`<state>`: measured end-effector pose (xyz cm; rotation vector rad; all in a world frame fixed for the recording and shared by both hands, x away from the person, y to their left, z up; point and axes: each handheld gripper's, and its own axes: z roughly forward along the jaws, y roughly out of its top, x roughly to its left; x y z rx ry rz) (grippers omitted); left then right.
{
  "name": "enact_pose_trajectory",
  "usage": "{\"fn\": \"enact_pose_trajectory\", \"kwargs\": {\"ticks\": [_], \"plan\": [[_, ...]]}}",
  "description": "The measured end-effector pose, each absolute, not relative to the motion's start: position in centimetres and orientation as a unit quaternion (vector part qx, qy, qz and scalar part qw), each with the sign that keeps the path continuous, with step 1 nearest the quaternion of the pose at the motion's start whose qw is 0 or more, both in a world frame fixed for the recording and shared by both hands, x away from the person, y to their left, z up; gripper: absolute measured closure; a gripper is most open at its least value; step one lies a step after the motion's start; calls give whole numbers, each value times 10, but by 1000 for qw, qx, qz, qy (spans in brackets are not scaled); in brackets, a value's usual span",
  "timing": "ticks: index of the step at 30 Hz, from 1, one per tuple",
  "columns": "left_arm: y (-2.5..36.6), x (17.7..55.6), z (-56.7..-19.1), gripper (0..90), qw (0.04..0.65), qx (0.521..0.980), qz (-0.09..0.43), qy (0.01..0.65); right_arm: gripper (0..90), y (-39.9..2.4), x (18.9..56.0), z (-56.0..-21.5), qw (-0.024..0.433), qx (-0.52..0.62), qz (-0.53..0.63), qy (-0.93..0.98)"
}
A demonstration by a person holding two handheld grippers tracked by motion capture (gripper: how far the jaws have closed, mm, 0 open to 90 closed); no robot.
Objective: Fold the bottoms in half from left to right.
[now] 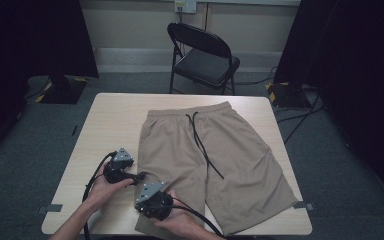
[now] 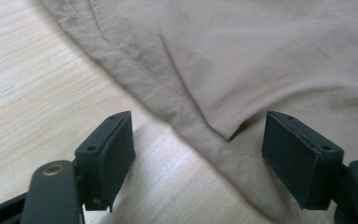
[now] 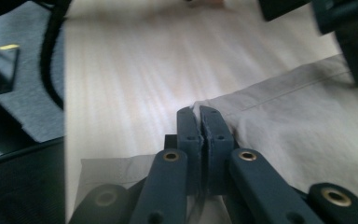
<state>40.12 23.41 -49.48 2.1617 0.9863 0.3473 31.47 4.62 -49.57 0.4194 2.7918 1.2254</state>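
Khaki shorts (image 1: pixel 230 150) lie flat on the light wooden table (image 1: pixel 112 120), waistband at the far side, with a black drawstring (image 1: pixel 202 142) trailing down the front. My left gripper (image 1: pixel 140 176) sits at the outer edge of the near left leg. In the left gripper view it is open (image 2: pixel 203 140), and the seamed edge of the shorts (image 2: pixel 261 56) runs between its jaws on the tabletop. My right gripper (image 1: pixel 149 194) is lower on the same leg, near the hem. In the right gripper view it is shut (image 3: pixel 199 116) on the fabric edge of the shorts (image 3: pixel 298 121).
A black folding chair (image 1: pixel 205 55) stands beyond the table's far edge. Dark curtains hang at both sides, with stand bases and cables on the grey carpet. Grey tape marks sit at the near table corners (image 1: pixel 50 207) (image 1: pixel 302 205). Bare wood lies left of the shorts.
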Motion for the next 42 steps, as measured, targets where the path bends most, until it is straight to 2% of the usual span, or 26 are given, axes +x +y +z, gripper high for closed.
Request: {"fn": "enact_pose_trajectory", "kwargs": {"ticks": [8, 14, 19, 23, 29, 38, 40, 42], "plan": [[249, 405, -491, 284, 365, 824, 122, 415, 887, 34, 314, -486, 17, 136, 414, 900], [258, 404, -484, 324, 368, 807, 144, 438, 887, 13, 332, -468, 40, 165, 432, 886], [262, 405, -484, 324, 370, 804, 134, 446, 885, -8, 350, -461, 63, 197, 436, 876], [260, 405, -484, 323, 369, 806, 129, 444, 882, -22, 367, -465, 73, 229, 422, 874], [259, 405, -484, 319, 370, 807, 123, 444, 876, -35, 385, -489, 86, 268, 388, 878], [266, 408, -473, 318, 394, 786, 134, 457, 884, -31, 368, -494, 81, 252, 388, 883], [267, 413, -470, 318, 395, 784, 138, 458, 885, -31, 363, -496, 59, 256, 402, 877], [269, 420, -468, 325, 398, 782, 143, 457, 885, -29, 358, -497, 59, 249, 404, 878]]}}
